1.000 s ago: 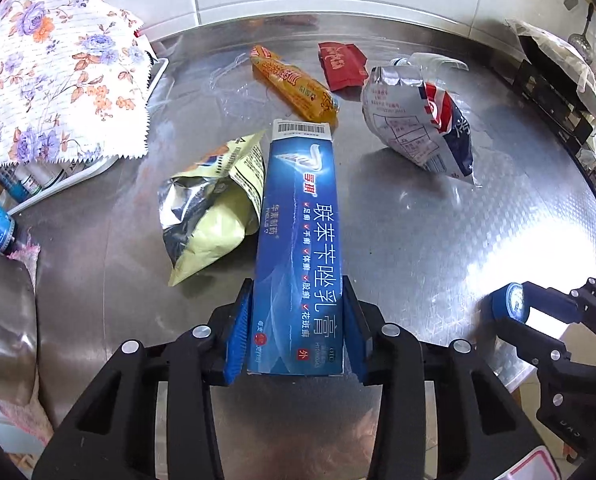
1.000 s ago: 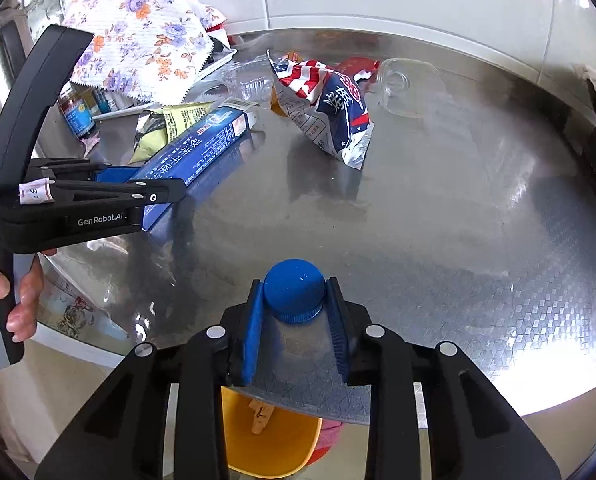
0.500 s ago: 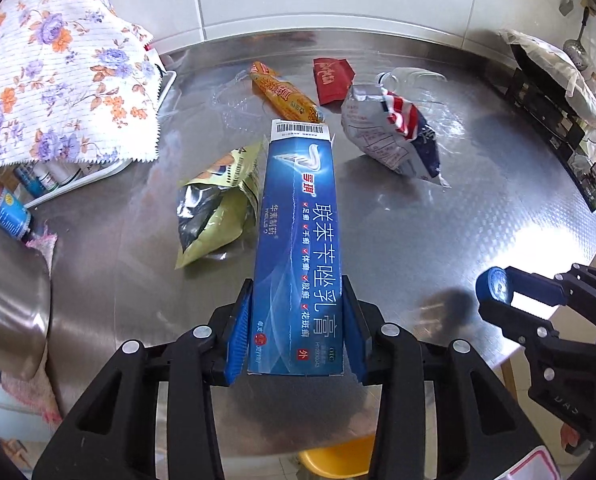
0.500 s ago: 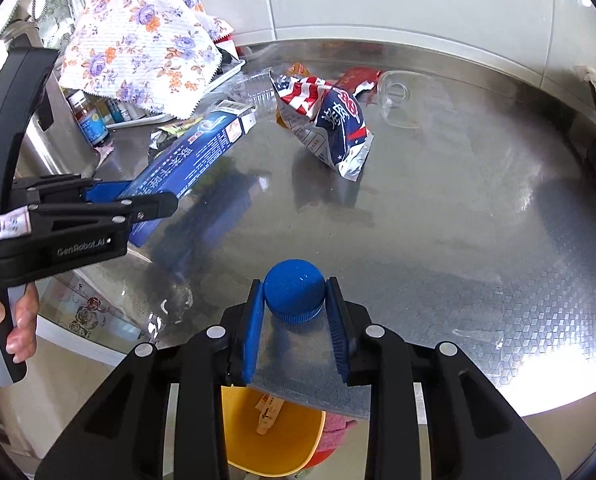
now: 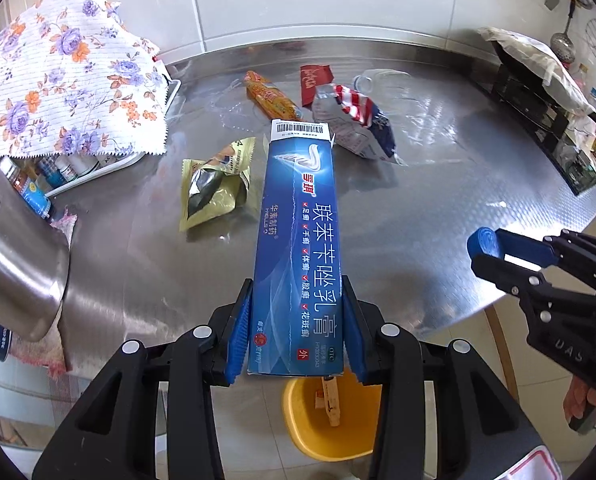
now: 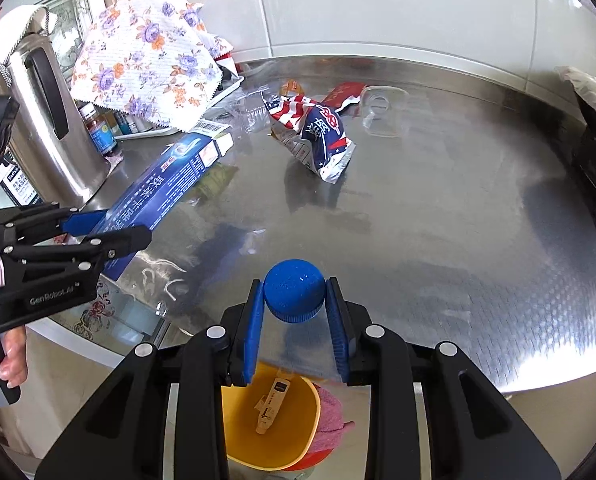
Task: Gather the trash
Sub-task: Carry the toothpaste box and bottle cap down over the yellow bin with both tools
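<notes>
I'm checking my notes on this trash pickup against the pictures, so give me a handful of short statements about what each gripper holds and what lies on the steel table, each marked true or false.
1. The left gripper is shut on the long blue cardboard box. True.
2. The right gripper is empty. False: it is shut on the round blue bottle cap.
3. The yellow plastic bin stands on the steel table. False: it sits on the floor below the table's edge.
4. The crumpled red, white and blue foil bag lies on the table. True.
5. The flowered cloth covers the foil bag. False: it drapes over a rack of small bottles at the table's side.
</notes>
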Demonstrator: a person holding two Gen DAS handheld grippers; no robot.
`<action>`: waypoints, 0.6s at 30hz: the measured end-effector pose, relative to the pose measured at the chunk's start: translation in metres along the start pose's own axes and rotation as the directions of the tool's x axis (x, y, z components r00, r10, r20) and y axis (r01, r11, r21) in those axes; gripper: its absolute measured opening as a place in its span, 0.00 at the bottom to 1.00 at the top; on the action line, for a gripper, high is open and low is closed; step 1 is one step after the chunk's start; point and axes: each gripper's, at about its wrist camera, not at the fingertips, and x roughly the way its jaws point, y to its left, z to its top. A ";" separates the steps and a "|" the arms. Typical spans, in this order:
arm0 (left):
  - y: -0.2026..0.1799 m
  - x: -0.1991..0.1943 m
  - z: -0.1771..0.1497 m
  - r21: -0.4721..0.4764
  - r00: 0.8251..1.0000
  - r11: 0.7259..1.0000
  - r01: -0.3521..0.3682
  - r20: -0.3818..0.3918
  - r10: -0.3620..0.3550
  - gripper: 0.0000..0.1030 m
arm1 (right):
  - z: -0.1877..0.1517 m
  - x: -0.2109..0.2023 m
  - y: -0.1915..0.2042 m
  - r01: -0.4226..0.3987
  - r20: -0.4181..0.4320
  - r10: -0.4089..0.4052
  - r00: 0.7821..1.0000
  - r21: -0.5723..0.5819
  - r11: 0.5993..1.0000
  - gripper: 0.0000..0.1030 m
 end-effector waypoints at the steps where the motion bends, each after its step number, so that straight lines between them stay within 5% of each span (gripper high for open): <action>1: -0.001 -0.002 -0.002 0.004 1.000 1.000 0.001 0.002 -0.001 0.39 | -0.002 -0.003 0.001 0.003 0.004 -0.003 1.000 0.004 1.000 0.31; 18: -0.005 -0.072 -0.081 0.044 0.998 0.998 0.043 0.037 -0.044 0.39 | -0.067 -0.074 0.053 0.060 0.045 -0.061 0.997 0.028 0.998 0.31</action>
